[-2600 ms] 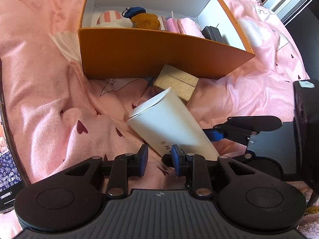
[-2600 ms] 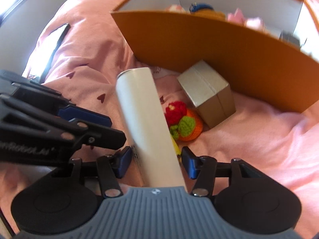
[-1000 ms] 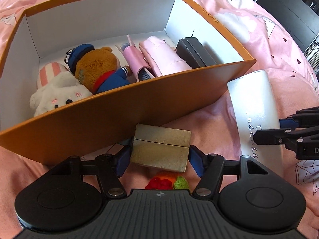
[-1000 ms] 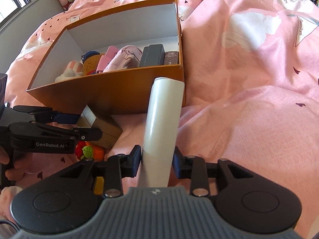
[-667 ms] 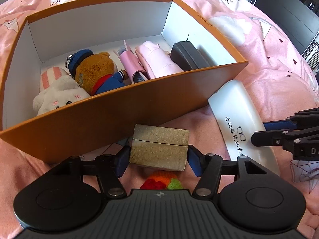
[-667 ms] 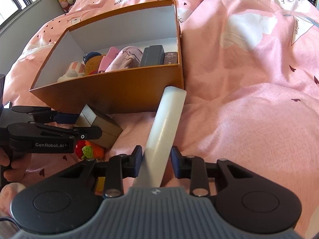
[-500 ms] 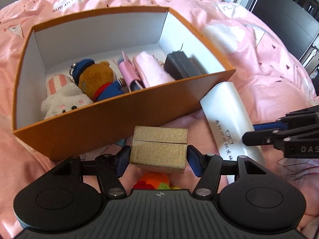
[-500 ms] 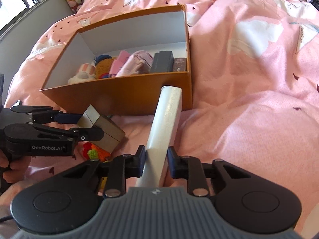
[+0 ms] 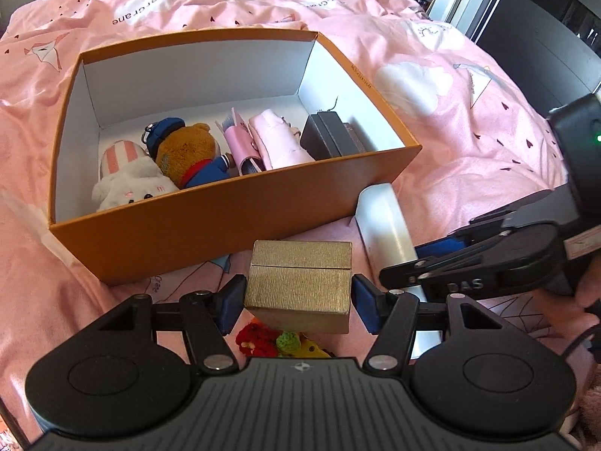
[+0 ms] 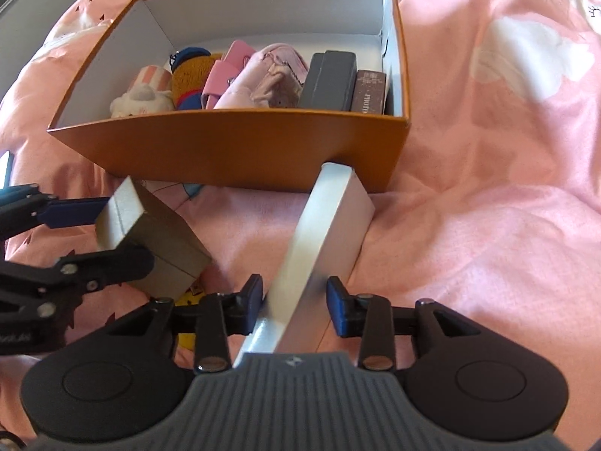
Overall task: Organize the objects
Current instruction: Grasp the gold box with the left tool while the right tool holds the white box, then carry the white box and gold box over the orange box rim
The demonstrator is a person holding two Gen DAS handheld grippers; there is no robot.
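My left gripper (image 9: 298,302) is shut on a gold box (image 9: 300,285) and holds it above the pink bedspread, just in front of the orange box (image 9: 233,221). The gold box also shows in the right wrist view (image 10: 150,240). My right gripper (image 10: 295,297) stands around a long white box (image 10: 319,240) whose far end points at the orange box's near right corner (image 10: 375,150). Its jaws look slightly apart from the white box's sides. The white box also shows in the left wrist view (image 9: 383,229).
The orange box holds a white plush (image 9: 127,188), a brown bear (image 9: 188,154), pink pouches (image 9: 274,143), a dark case (image 9: 326,139) and a brown booklet (image 10: 370,92). A crocheted red, green and orange toy (image 9: 270,340) lies under the gold box. Pink bedding surrounds everything.
The left gripper has lifted the gold box and pulled back from the orange box. The right gripper has lowered the white box toward the bed, and its jaws have widened around it.
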